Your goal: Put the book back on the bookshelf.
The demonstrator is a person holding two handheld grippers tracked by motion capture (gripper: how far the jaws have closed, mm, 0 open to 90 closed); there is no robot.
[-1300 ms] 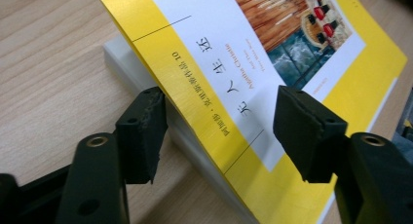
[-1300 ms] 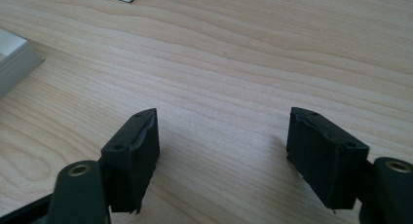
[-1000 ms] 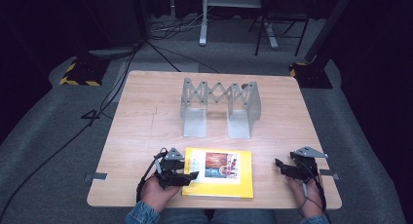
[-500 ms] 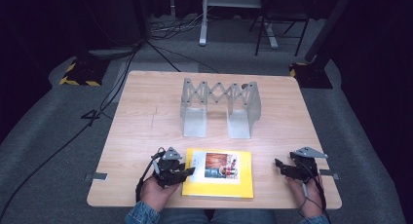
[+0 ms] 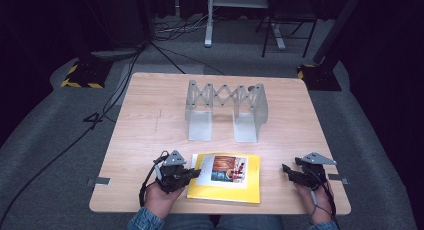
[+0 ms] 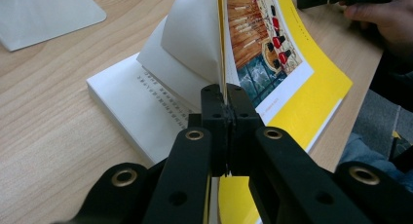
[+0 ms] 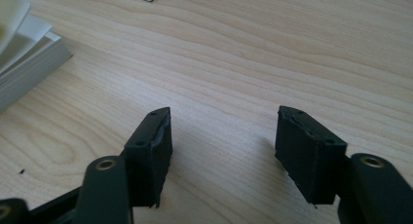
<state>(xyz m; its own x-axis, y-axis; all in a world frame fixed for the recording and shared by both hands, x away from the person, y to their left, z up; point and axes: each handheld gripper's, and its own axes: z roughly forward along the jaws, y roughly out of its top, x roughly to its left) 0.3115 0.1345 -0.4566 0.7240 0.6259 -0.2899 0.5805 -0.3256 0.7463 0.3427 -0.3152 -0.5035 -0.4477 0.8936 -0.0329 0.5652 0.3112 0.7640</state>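
High view: book (image 5: 225,177) lies flat near our edge of the table (image 5: 150,120), yellow cover up. Left gripper (image 5: 186,174) sits at the book's left edge, low and level, so we can catch the cover by its free side. Right gripper (image 5: 287,169) rests on the bare wood well right of the book, pointing toward it but touching nothing; it looks like it's waiting to back up the left. Grey folding rack (image 5: 225,110) stands upright mid-table, well apart from the book, probably where the book is headed.

Left gripper view: left gripper (image 6: 225,90) has just been closing and its jaws are now clamped on the cover (image 6: 272,53) plus a few pages, right at the edge. Cover is lifted off the page block (image 6: 141,112), pages fanning under it. We judge the grip is thin: only sheets, not the whole book, so a lift may just open it.

Right gripper view: right gripper (image 7: 224,124) has also just been closing a bit, but the jaws stand apart with only table between them. Book's corner (image 7: 29,63) is at far left, clear of the jaws.
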